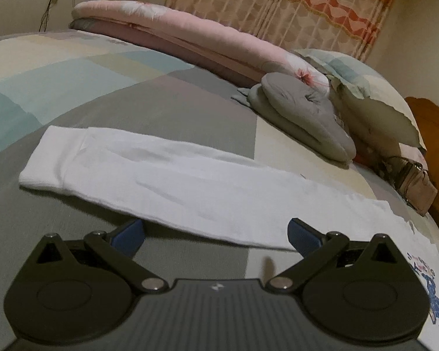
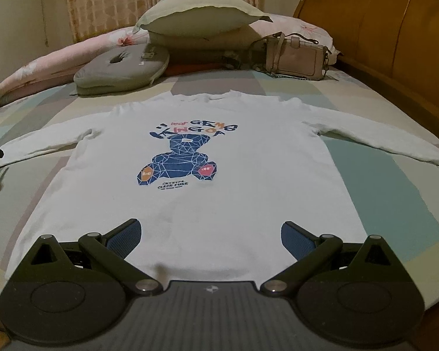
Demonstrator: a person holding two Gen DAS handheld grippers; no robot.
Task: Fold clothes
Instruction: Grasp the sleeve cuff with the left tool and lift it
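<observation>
A white long-sleeved shirt [image 2: 190, 181] with a blue bear print lies flat and face up on the bed, both sleeves spread out sideways. My right gripper [image 2: 210, 234] hovers open over the shirt's bottom hem, nothing between its blue pads. In the left wrist view one sleeve [image 1: 161, 175] stretches across the bedspread, cuff at the left. My left gripper [image 1: 216, 234] is open just short of that sleeve's near edge, holding nothing. Part of the bear print [image 1: 433, 292] shows at the far right.
A patchwork bedspread [image 2: 395, 204] covers the bed. At the head lie a grey ring cushion [image 2: 123, 67], a pale pillow [image 2: 202, 11], a pink rolled quilt [image 1: 190, 38] and a beige handbag [image 2: 295, 55]. A wooden headboard [image 2: 395, 35] stands at the right.
</observation>
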